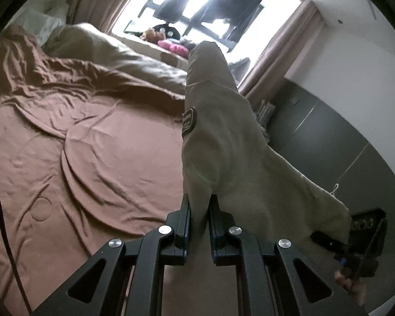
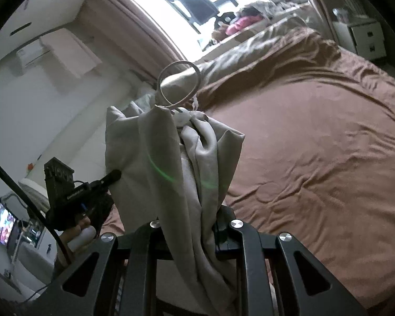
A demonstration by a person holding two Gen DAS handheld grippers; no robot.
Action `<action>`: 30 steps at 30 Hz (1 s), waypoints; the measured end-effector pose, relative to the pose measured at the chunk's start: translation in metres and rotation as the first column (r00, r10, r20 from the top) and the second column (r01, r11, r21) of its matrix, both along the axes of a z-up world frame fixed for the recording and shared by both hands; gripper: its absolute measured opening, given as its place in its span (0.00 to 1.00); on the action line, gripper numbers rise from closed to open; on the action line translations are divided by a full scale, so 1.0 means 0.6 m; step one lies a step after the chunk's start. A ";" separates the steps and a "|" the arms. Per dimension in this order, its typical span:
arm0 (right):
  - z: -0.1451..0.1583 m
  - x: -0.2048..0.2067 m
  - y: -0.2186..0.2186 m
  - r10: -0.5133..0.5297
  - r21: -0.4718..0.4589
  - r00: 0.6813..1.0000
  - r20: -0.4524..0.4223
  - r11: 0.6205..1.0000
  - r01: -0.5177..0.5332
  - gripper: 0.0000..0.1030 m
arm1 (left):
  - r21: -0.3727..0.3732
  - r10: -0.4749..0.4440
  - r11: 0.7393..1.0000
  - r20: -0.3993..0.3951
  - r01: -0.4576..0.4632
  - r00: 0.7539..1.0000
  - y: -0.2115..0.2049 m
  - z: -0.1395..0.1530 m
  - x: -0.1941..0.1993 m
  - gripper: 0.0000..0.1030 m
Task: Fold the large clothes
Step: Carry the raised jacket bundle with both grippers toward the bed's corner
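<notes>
A large beige garment [image 1: 223, 137] with a dark sleeve patch [image 1: 189, 122] hangs in the air above the bed, stretched between both grippers. My left gripper [image 1: 200, 208] is shut on a fold of it. In the left wrist view my right gripper [image 1: 326, 239] grips the cloth's far lower corner. In the right wrist view the garment [image 2: 150, 158] bunches upward from my right gripper [image 2: 194, 218], which is shut on it, with its left finger hidden by cloth. A drawstring loop [image 2: 194, 71] and a white toggle [image 2: 183, 117] stick up at the top. My left gripper [image 2: 113, 176] pinches the cloth's left edge.
Below lies a bed with a wrinkled brown cover [image 1: 92, 144] [image 2: 316, 144] and a heaped duvet [image 1: 123, 55] by the window. A sill holds pink items [image 1: 175, 47]. A white nightstand [image 2: 366, 39] stands far right. A lit screen [image 2: 2, 222] is at the left, and a black cable [image 1: 2, 237] hangs there.
</notes>
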State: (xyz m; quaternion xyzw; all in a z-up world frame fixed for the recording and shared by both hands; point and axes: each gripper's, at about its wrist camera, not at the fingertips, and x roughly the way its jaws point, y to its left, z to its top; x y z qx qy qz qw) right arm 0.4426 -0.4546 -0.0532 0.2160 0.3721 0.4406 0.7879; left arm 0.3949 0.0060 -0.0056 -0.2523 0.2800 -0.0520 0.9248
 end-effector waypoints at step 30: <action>0.211 -0.114 -0.323 -0.192 -0.013 0.948 0.255 0.979 0.202 0.12 | 0.024 -0.246 0.968 0.250 0.248 0.936 -0.300 0.237 -0.017 0.09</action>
